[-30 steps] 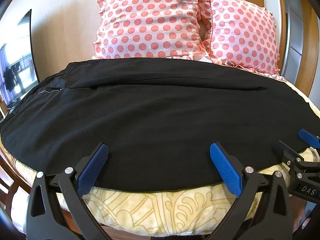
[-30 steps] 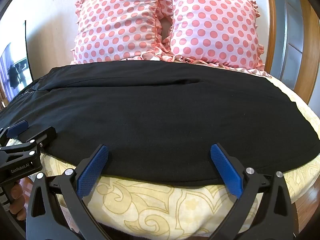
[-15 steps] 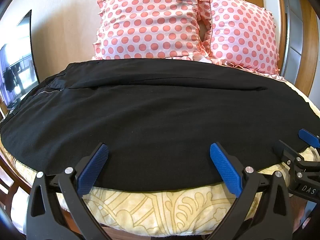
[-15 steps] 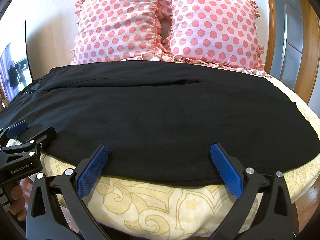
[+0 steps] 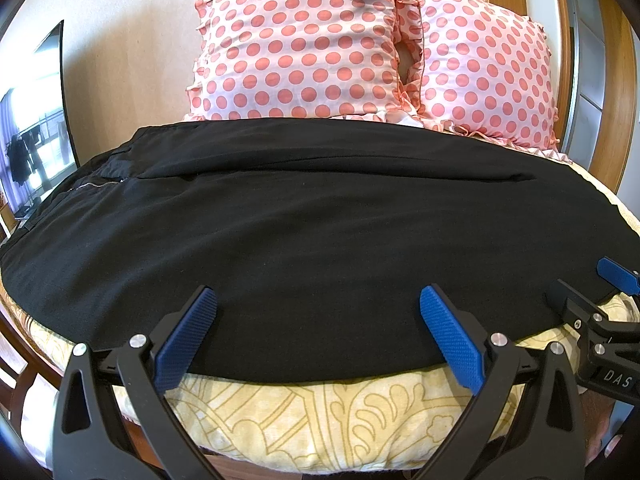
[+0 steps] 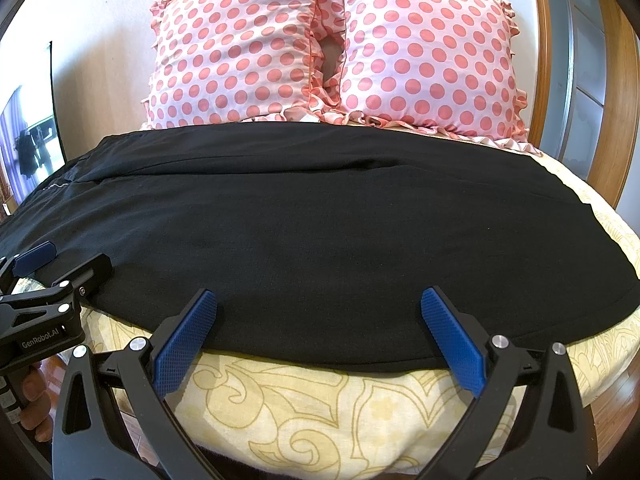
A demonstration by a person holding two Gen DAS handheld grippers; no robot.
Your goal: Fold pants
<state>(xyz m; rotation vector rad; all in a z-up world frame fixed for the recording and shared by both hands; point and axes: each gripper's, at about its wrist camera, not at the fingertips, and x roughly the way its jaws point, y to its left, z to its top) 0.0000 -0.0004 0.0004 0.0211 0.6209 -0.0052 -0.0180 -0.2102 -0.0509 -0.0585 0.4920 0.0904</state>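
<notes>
**Pre-grasp check: both tongs at the near hem**

We are holding the left tongs (image 5: 316, 332) and the right tongs (image 6: 318, 334) spread wide, gripping nothing, side by side at the near edge of the pants (image 5: 320, 232). The pants are lying flat across the bed (image 5: 320, 412), waist and zipper (image 5: 94, 185) at the left, two pillows (image 6: 332, 48) behind them.

Risks we are watching for, as a judgement:
- Pinching the yellow cover along with the cloth, because the pads are sitting right at the edge where both meet.
- Catching only the top layer, leaving the lower one behind and skewing the fold.
- Lifting unevenly, since the tongs are gripping separate points, which would drag wrinkles across the smooth cloth.
</notes>
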